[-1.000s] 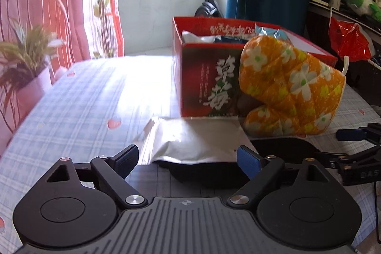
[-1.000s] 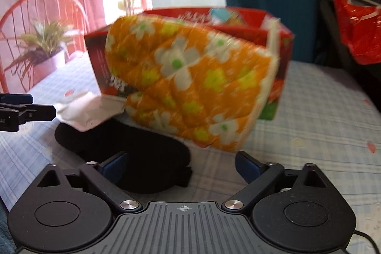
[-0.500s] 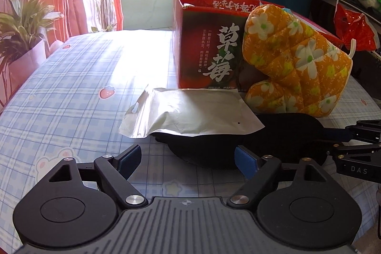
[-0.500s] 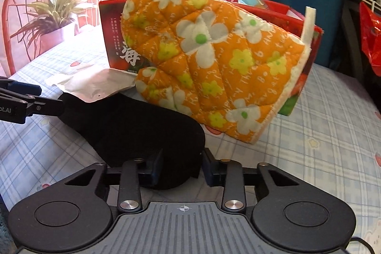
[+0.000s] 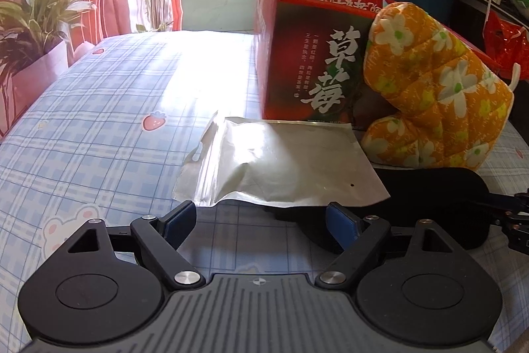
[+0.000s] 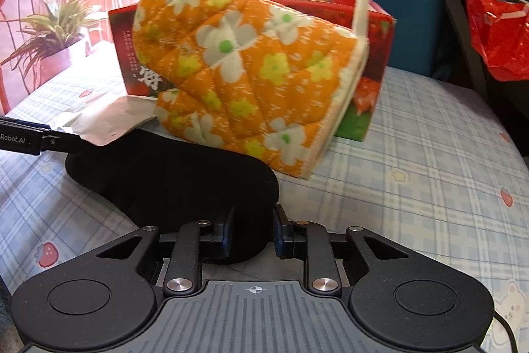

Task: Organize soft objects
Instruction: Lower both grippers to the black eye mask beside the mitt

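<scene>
On checked cloth (image 6: 429, 161), right gripper (image 6: 253, 229) jaws closing on black pad (image 6: 172, 174).

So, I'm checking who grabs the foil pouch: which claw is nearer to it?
Left. The left claw hangs open just before the silver foil pouch, not touching. The right claw sits further off, closing on the far end of the black eye mask.
</scene>
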A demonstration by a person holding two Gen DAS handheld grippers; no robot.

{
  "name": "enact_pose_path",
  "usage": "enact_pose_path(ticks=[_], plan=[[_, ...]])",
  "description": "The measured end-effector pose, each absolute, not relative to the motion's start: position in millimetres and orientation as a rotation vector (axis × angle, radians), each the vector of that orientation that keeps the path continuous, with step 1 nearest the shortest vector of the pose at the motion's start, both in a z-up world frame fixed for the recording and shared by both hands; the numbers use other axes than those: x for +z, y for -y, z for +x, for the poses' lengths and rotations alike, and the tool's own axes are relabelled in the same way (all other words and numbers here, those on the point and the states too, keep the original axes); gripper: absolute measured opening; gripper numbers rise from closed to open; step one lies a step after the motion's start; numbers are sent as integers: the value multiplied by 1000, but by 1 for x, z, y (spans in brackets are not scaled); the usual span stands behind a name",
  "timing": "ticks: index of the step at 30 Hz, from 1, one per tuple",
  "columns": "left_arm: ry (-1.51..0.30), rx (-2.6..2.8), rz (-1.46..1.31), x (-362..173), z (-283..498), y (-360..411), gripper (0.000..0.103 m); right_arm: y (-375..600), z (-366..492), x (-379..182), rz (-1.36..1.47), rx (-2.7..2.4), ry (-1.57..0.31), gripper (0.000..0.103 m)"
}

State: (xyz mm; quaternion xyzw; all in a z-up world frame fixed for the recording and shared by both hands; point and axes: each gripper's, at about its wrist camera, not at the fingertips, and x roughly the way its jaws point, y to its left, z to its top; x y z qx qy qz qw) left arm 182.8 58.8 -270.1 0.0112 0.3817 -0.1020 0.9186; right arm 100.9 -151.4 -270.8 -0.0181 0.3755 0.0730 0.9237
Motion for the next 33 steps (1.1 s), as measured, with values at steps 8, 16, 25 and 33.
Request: enact_pose_path(ticks=[8, 16, 25, 33], plan=[[-782, -194, 24, -274, 199, -62, 87, 159, 102, -272, -30, 128, -771, 21], [-770, -167, 18, -272, 219, -67, 87, 159, 102, -273, -29, 131, -766, 21], [-766, -236, -44, -259, 185, -74, 82, 160, 100, -273, -21, 129, -762, 21], [-849, -361, -69, -270, 164, -53, 59, 160, 99, -273, -23, 129, -762, 21]])
